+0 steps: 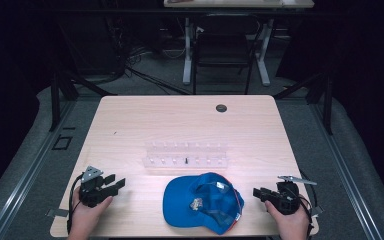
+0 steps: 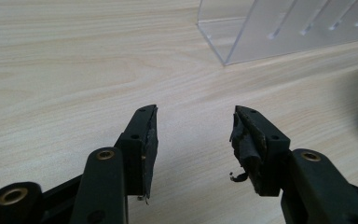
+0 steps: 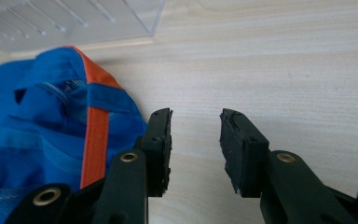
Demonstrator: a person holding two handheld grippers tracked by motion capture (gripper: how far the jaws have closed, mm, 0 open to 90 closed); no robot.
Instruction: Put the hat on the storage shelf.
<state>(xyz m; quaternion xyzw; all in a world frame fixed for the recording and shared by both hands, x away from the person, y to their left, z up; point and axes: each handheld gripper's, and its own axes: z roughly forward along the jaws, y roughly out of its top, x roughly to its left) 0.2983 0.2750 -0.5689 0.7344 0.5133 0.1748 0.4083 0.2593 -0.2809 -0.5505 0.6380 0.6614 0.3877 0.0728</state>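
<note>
1. Spreading across the high view, the pale wood table [image 1: 145, 120] carries everything; its far half is bare apart from a small dark grommet [image 1: 221, 108] toward 12 o'clock.
2. The blue cap [image 1: 202, 202] lies upside down at about 6 o'clock on the table, between the two hands, its inside facing up with a white tag showing. In the right gripper view an orange strip runs along its blue cloth [image 3: 51, 135]. Nothing grips it; it looks untouched, so the handling of it is, by my judgement, not yet begun.
3. The clear plastic rack [image 1: 185, 155] stands just past the cap, toward the table's centre, with a small dark piece in one of its slots. Its corner shows at 1 o'clock in the left gripper view [image 2: 261, 32] and at 11 o'clock in the right gripper view [image 3: 74, 21].
4. The left tool [image 1: 114, 184] rests at 8 o'clock, well apart from the cap; its jaws stand apart with only bare wood between them [image 2: 193, 144].
5. The right tool [image 1: 258, 192] sits at 4 o'clock, near the cap's edge; its jaws stand apart and empty [image 3: 196, 144], the cap just beside its own left jaw.
6. What is left, as I read it: reaching in, closing on the cap and moving it. All of that remains.
</note>
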